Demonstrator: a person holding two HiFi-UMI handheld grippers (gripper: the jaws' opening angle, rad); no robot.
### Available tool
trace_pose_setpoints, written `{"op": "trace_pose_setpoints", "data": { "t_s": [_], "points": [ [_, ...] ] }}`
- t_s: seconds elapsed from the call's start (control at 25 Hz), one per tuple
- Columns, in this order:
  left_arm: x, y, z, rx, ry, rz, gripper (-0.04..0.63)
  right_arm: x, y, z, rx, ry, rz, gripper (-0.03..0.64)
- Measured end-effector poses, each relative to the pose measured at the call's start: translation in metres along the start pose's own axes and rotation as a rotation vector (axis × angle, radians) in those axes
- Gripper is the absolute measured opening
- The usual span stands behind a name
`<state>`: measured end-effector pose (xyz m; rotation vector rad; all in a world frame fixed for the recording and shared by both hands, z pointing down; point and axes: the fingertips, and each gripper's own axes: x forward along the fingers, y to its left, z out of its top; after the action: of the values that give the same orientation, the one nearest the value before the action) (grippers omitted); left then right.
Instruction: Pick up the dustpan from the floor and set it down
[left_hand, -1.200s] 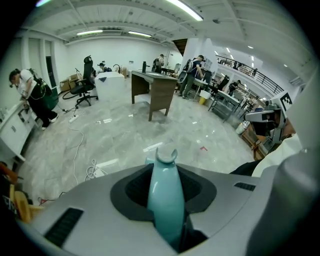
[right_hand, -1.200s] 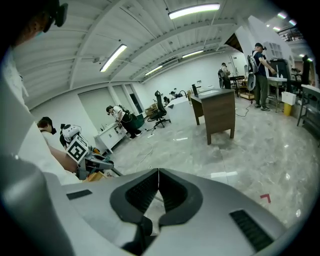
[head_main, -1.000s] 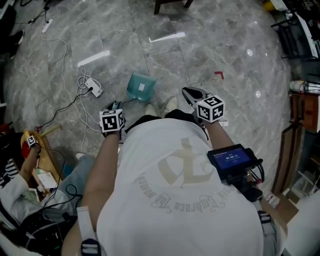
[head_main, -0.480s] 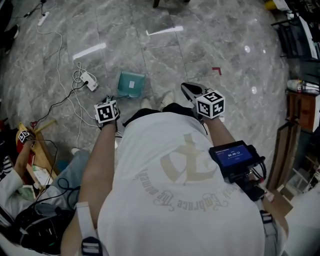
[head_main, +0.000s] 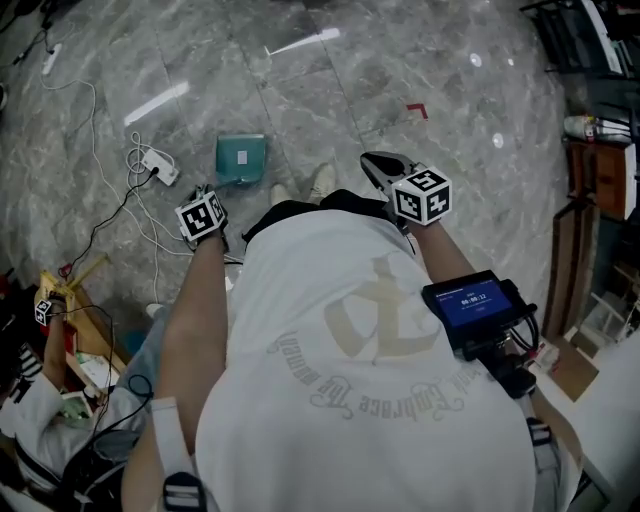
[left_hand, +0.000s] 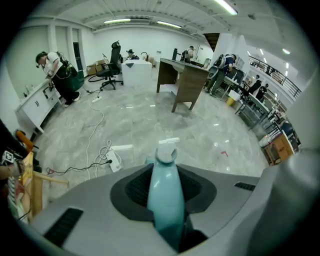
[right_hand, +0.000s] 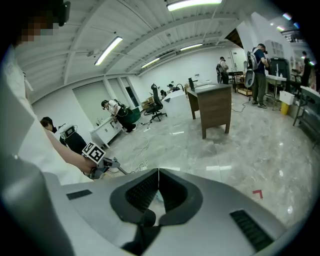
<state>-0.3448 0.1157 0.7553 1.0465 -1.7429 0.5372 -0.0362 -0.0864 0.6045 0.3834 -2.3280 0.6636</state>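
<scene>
The teal dustpan (head_main: 241, 160) hangs low over the marble floor in front of the person's feet; the head view does not show whether it touches the floor. Its teal handle (left_hand: 165, 200) runs up between the left gripper's jaws, which are shut on it. In the head view the left gripper (head_main: 208, 200) sits just left of the pan, under its marker cube. My right gripper (head_main: 385, 172) is off to the right, over the floor, holding nothing. Its jaws (right_hand: 158, 172) meet tip to tip, shut.
A white power strip (head_main: 160, 165) with coiled cables lies left of the dustpan. A red tape corner (head_main: 417, 110) marks the floor at the right. A seated person and wooden clutter (head_main: 60, 330) fill the lower left. Shelving (head_main: 600, 60) lines the right; a brown desk (left_hand: 187, 85) stands further off.
The left gripper and the dustpan have gone down toward the floor and shifted left in the head view. The right gripper has barely moved.
</scene>
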Motion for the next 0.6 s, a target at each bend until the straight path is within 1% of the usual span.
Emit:
{"op": "trace_pose_setpoints", "data": {
  "t_s": [0.36,0.6],
  "points": [
    [0.028,0.005,-0.004,0.069,0.024,0.017,0.103,-0.010,-0.014,-0.012,0.028,0.009,-0.048,0.018],
    [0.033,0.018,-0.017,0.073,0.045,0.013,0.103,-0.010,-0.013,-0.017,0.022,0.027,-0.049,0.018]
  ]
}}
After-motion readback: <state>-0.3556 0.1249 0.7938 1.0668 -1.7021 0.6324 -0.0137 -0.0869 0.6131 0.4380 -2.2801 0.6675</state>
